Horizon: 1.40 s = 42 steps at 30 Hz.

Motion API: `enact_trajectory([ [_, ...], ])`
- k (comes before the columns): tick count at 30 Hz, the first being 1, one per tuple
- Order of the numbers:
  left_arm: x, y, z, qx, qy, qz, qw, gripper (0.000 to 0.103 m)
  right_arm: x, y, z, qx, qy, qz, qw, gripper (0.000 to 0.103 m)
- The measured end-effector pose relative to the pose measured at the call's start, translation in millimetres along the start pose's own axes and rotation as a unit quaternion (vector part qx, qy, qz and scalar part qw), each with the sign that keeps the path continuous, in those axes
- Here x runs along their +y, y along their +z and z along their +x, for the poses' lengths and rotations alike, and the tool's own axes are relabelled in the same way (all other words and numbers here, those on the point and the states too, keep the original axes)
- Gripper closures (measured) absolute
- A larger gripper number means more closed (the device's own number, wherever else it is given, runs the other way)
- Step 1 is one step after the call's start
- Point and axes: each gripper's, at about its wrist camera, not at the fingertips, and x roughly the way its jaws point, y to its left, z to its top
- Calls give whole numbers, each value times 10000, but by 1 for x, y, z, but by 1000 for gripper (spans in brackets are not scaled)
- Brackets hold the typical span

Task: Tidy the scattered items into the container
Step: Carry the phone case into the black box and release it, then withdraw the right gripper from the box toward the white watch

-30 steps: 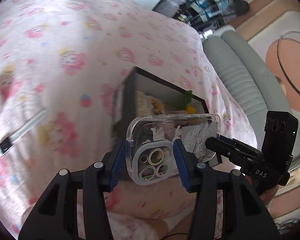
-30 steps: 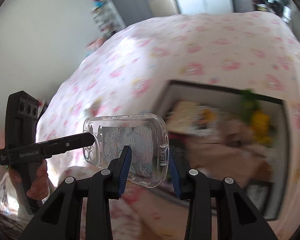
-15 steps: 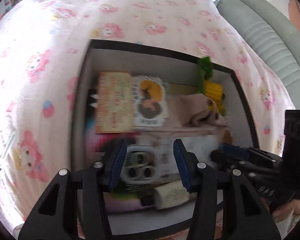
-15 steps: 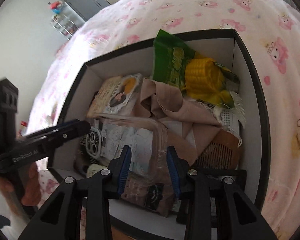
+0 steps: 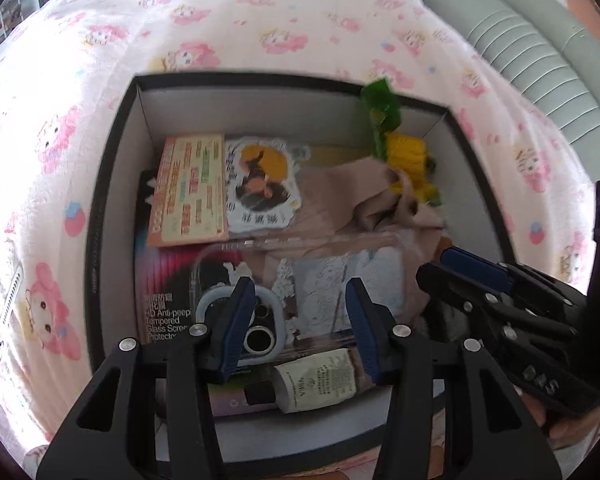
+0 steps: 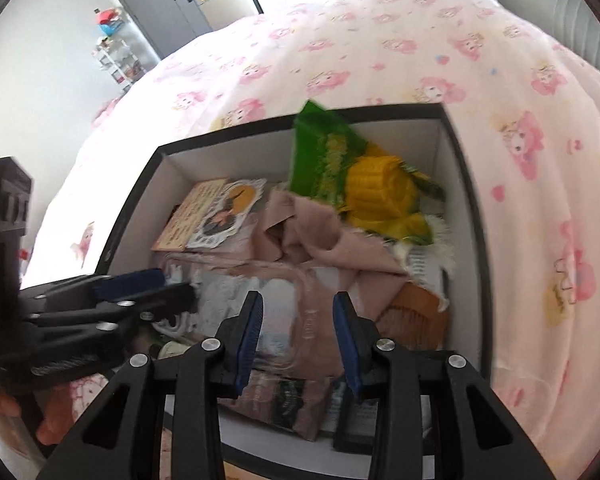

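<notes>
— Phone case, where does it sit?

— Clear and printed with cartoon line art, it lies flat between both pairs of fingers, inside the black box on the pink cartoon bedspread. The left gripper straddles its camera-ring end, 1 blue pad on each long edge; the right gripper straddles the other end the same way.

— Are the pads pressing?

— Both pairs appear clamped on the case's edges, though blur makes the contact hard to confirm.

— What lies around the fingers?

— Beyond the tips, a beige cloth, a yellow corn toy and an orange card. Below the left pads, a small white tube and a screen protector package.
</notes>
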Motion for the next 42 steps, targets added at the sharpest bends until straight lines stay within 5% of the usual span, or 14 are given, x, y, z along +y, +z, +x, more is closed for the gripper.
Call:
enact_trajectory([
  [8,6,-4,-11,-153,-98,-74,9998,56,-3,-10,29,744,142,241,9968,70],
  [15,23,-5,-8,-16,142,-194,9997,56,10,-10,27,590,76,52,9982,70],
  [24,31,-3,-26,-134,-112,-210,9996,56,20,-8,27,321,10,-52,9995,70],
  [31,40,-10,-25,-100,-73,-299,9995,56,24,-10,38,577,-31,-8,9983,70],
  [34,37,-20,-51,-697,349,-200,9968,55,27,-13,33,554,-111,48,9984,70],
  [37,36,-32,-73,-1210,267,-407,9915,32,32,-12,11,245,-345,40,9991,70],
  [42,11,-36,-100,-1755,550,-322,9824,20,47,-14,-40,-510,-779,5,9957,48],
])
